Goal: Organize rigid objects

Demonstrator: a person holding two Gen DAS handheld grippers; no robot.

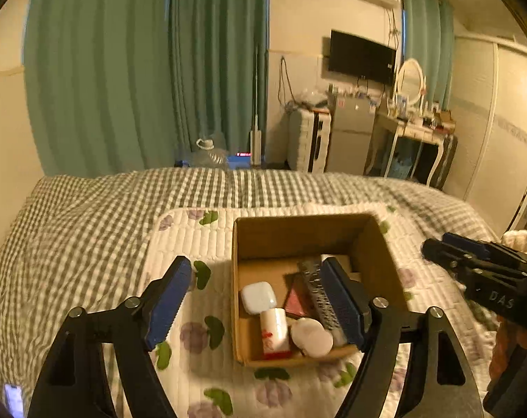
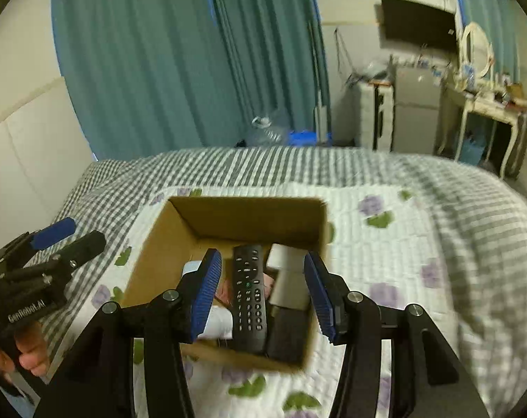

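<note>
Cardboard box (image 2: 228, 223) sits open on the flowered quilted mat (image 2: 385, 244), which lies on the checked bed cover (image 1: 89, 209). Inside the box: black remote (image 2: 248, 296) lying lengthwise along the middle, a white rounded case (image 1: 258, 297) at the left, a white bottle with red print (image 1: 274, 331) near the front wall, a white round lid or jar (image 1: 312, 336) beside it, something pink and flat (image 1: 294, 299) under the remote, plus a pale block (image 2: 287, 278) and a dark one (image 2: 287, 331) on the right side (can't tell what those two are).

Right gripper (image 2: 263, 292) hangs over the box's near half, fingers wide apart, nothing held; the remote lies in the gap between them. Left gripper (image 1: 256, 299) also spread wide and empty, one finger over the mat left of the box, the other over the remote.

Risks, as a judgement: the box is light and sits on soft bedding, so a finger catching the near wall could tip or slide it. Things are packed touching, so closing on the remote may drag the bottle or pink item along, or the remote could slip from a shallow pinch. Both grippers near each other over the same box, so a clash is possible.

Around: green curtains (image 1: 141, 69) at the far wall, a wall TV (image 1: 362, 57), a small fridge (image 1: 350, 139), a cluttered dressing table with a round mirror (image 1: 409, 80) far right, a water jug (image 1: 211, 153) behind the bed. None of it stands in the way; only the box walls do.
</note>
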